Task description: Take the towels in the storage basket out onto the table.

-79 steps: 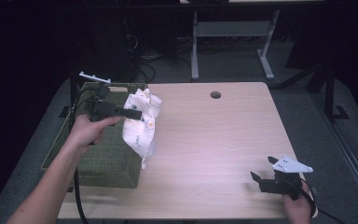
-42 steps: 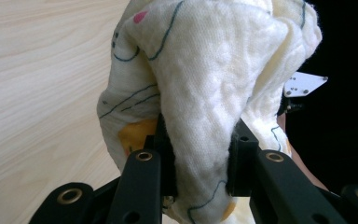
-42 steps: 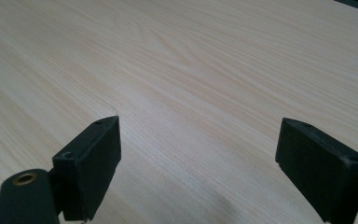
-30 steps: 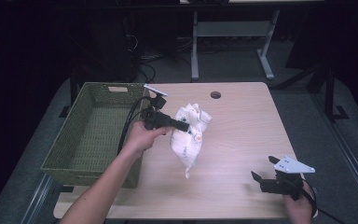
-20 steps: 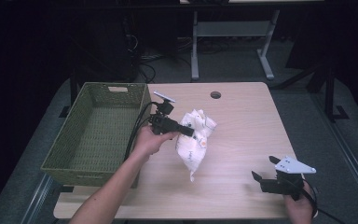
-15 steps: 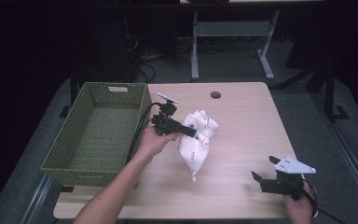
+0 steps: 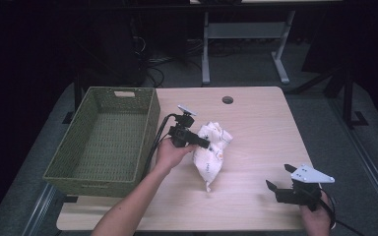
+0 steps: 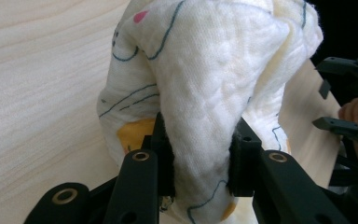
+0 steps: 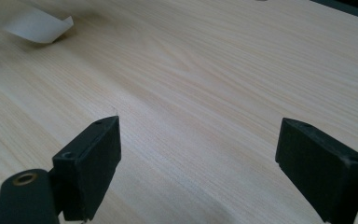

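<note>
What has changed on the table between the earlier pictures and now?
The left gripper, shut on the white printed cloth, carried it from over the green woven basket rightward and lowered it onto the light wooden table. The basket and the open right gripper stayed in place.

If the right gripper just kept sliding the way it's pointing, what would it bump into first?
Probably the white cloth, though depth is unclear. The right gripper points across bare table toward the cloth's corner.
</note>
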{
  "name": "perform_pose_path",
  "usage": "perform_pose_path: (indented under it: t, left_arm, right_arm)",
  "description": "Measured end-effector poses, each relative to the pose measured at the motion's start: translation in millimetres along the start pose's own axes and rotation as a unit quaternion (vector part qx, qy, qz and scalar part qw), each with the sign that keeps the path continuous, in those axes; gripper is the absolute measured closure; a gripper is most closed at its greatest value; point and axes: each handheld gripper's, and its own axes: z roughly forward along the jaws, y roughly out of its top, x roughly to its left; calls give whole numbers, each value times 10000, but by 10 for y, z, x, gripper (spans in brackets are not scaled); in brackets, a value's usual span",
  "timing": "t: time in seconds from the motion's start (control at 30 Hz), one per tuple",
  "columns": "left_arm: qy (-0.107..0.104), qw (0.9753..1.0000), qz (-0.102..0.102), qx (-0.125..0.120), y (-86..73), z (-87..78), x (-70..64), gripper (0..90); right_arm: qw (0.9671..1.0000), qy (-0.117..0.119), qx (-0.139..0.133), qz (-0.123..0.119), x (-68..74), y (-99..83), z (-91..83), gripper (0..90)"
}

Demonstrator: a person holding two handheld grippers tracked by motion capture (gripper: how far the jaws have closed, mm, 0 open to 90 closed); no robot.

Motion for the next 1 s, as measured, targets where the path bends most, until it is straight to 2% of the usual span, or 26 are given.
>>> perform_pose_path:
  t: [0.37,0.53,0.9,0.93,1.0]
  left_arm:
    - [252,9997,30,10,-2,125,20,684]
    - [263,9996,-57,-45,4,172,38,680]
    - [382,9993,8,-43,21,278,-1,670]
    - [366,9993,-57,-77,25,301,-4,666]
    - [378,9992,-59,-63,21,323,-6,649]
  right_arm:
    - [10000,14,-4,-1,4,5,5,137]
    - [10000,18,-17,26,12,8,3,137]
    - [10000,25,-13,24,3,9,1,137]
    - [10000,27,-11,32,5,10,2,137]
    - [10000,25,-38,7,4,11,3,137]
